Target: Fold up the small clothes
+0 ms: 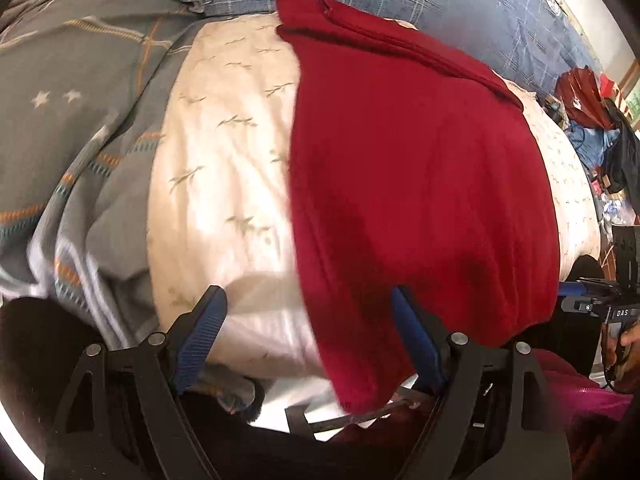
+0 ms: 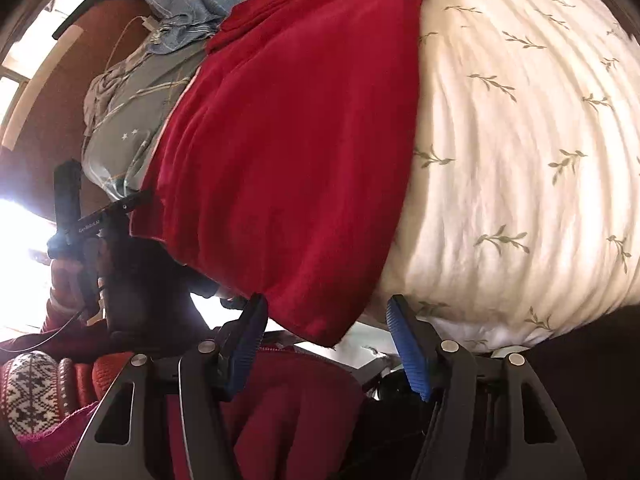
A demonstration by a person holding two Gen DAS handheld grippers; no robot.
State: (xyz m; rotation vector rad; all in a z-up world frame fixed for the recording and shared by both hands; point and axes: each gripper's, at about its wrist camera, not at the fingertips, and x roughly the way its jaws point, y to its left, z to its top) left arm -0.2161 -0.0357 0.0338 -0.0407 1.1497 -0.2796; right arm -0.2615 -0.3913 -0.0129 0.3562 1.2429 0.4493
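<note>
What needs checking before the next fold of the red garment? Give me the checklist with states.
1. Left gripper open: ok.
2. Right gripper open: ok.
3. Red garment lies flat on the white leaf-print bedding: ok.
4. Near hem within reach, hanging over the bed's edge by both grippers: ok.
5. Far end already folded over: ok.
6. Layers underneath aligned: cannot tell.
</note>
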